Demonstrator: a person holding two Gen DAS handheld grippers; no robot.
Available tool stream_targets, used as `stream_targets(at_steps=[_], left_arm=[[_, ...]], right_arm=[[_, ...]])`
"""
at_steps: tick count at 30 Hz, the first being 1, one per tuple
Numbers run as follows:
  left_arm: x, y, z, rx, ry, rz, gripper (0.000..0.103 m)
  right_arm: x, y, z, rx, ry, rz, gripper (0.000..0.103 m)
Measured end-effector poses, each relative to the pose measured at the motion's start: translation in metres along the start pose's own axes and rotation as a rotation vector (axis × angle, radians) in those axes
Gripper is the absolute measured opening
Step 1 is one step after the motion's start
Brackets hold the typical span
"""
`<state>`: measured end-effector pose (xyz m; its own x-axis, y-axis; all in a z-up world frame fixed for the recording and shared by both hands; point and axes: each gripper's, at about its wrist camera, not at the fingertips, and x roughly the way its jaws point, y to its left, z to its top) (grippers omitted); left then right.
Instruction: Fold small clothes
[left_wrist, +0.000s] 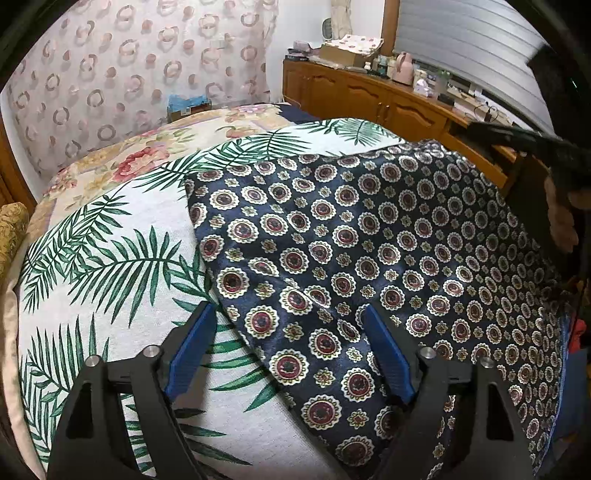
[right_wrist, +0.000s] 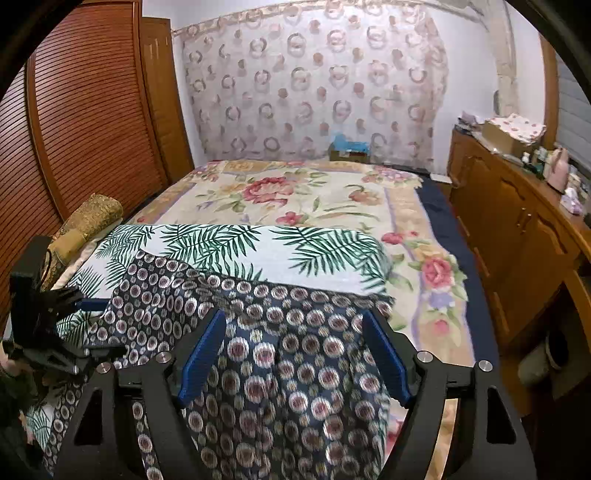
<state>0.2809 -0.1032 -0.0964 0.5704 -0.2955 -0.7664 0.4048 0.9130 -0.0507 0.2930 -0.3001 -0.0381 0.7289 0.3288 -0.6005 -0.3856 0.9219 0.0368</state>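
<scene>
Both grippers, left (left_wrist: 288, 328) and right (right_wrist: 295, 332), hang with fingers apart over the navy cloth (left_wrist: 388, 240) on the bed (right_wrist: 314, 192).

No text, label, brand name, number or sign can be read in either view. The bottles and boxes on the wooden sideboard (left_wrist: 373, 88) are shown too small and too blurred for any lettering to be made out. Only patterns, not writing, are carried by the navy medallion-print cloth (left_wrist: 369, 258), the palm-leaf sheet (left_wrist: 110, 266) and the ring-patterned curtain (right_wrist: 314, 81).
</scene>
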Motion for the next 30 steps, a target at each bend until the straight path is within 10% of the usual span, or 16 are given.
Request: stream_targets(at_steps=[17,30], left_arm=[[0.002,-0.005,0.0,0.008,0.011,0.007,0.093],[-0.003,0.002,-0.002,-0.026,-0.015,-0.033,0.093]], right_arm=[[0.054,0.007,0.01,0.004,0.214,0.049,0.062],[0.042,0.032,0.003,-0.05,0.262,0.074,0.015]])
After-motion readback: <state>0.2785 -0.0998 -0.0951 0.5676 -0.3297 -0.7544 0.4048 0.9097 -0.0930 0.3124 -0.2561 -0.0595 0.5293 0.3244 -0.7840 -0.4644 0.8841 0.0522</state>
